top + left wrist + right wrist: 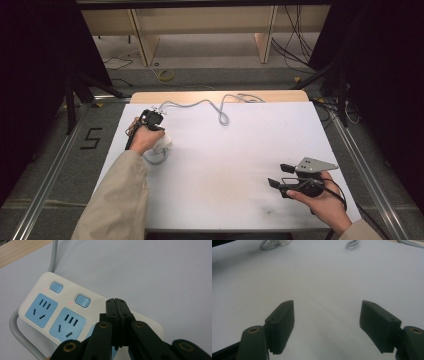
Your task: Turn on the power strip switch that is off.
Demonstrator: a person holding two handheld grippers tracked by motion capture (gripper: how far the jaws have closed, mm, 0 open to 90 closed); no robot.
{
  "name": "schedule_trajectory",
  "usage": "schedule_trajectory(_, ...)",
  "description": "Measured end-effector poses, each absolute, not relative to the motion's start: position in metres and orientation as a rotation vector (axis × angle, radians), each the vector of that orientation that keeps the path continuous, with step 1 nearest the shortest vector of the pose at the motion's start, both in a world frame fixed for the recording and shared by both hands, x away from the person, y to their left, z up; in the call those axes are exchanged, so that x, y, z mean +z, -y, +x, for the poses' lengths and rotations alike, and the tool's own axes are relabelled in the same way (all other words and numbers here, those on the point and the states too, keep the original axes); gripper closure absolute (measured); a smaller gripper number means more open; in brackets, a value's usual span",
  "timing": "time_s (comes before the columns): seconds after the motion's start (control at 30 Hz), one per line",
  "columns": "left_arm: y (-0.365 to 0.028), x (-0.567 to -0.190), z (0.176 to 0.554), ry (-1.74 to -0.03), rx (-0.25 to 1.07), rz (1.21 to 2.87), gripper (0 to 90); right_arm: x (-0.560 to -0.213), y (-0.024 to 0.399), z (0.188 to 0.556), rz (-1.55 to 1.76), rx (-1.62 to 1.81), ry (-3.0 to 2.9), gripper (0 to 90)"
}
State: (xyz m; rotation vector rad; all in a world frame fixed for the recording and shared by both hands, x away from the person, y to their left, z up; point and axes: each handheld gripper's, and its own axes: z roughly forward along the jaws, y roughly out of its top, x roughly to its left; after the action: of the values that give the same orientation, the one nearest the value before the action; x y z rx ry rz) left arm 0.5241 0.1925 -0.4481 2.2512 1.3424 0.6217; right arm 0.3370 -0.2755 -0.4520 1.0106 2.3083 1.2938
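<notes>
Left gripper view: left claw (117,301) clenched empty over power strip (37,290), third switch likely just beneath—press straight down; right claw (327,320) released, idle on table (324,277).

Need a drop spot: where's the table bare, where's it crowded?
Bare: white table centre, between power strip and right claw, plus near edge. Crowded: far-left corner, left claw shut over the strip, grey cord looping along the far edge.
</notes>
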Motion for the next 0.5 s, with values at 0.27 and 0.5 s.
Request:
schedule_trajectory(0.27,-0.1916,-0.4486,0.5243,-1.335,0.627,2.264,89.7,-0.4514,0.2758,0.3368,1.012,1.290,-2.304,28.6)
schedule_trajectory(0.5,-0.1903,-0.4483,0.5252,-1.335,0.625,2.283,89.7,-0.4513,0.2759,0.3368,1.013,1.289,-2.302,28.6)
